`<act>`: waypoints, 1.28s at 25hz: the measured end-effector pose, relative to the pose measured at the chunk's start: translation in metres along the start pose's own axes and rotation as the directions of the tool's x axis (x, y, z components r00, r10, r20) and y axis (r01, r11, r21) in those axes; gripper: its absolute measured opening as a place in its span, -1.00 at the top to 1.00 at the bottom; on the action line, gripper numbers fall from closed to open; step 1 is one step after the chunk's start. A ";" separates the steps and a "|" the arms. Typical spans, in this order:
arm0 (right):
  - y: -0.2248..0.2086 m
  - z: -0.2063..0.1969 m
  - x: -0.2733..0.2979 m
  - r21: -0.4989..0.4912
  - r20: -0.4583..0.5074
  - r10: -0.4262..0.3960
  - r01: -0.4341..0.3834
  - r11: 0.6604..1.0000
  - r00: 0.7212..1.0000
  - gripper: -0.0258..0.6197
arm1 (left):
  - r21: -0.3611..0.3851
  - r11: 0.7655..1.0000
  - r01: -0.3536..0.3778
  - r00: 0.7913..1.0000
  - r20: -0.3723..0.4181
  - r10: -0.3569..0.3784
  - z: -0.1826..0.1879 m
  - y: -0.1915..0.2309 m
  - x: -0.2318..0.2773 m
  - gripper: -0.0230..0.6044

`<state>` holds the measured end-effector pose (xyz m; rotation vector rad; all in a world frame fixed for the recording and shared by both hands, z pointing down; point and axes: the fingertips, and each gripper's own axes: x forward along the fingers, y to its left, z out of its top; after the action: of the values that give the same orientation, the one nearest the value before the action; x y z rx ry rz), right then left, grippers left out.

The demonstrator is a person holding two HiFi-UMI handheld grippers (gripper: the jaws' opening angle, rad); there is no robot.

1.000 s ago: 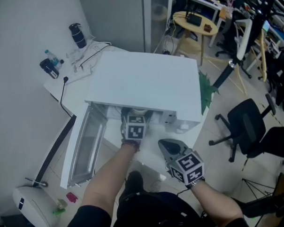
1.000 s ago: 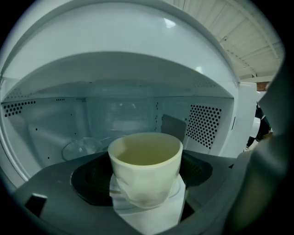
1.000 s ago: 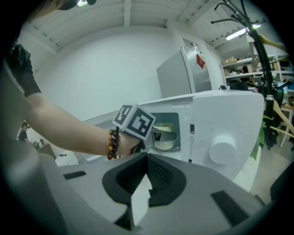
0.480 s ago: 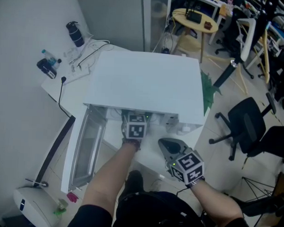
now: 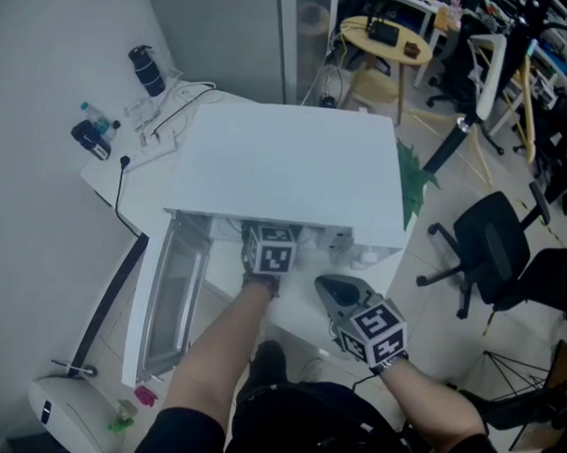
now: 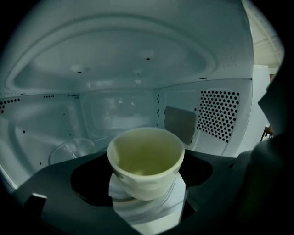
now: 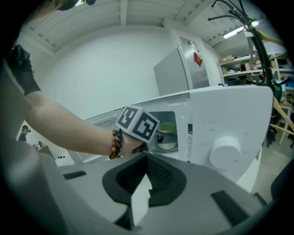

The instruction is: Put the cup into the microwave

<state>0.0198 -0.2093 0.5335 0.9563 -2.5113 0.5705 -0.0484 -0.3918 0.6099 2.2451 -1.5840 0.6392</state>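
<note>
The left claw (image 5: pixel 268 253) holds the cup (image 6: pixel 146 161) inside the microwave (image 5: pixel 286 165), so it only needs to let go, and the right claw (image 5: pixel 337 291) is closed and empty.

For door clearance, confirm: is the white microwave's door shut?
No, the windowed door of the white box-shaped microwave stands swung open toward the person's left in the head view.
</note>
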 end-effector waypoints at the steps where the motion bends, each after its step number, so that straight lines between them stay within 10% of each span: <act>1: 0.000 0.000 0.000 0.001 0.000 -0.001 0.001 1.000 1.000 0.89 | 0.007 1.000 -0.002 1.000 -0.002 0.002 0.000 0.000 0.000 -0.44; 32: 0.030 0.014 -0.020 -0.055 0.054 0.004 -0.002 0.998 0.999 0.88 | -0.036 0.997 -0.064 0.998 -0.003 0.064 -0.018 0.002 -0.064 -0.44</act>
<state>0.0094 -0.1853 0.5048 0.9600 -2.5625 0.4798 -0.0716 -0.3328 0.5912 2.1753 -1.6587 0.6240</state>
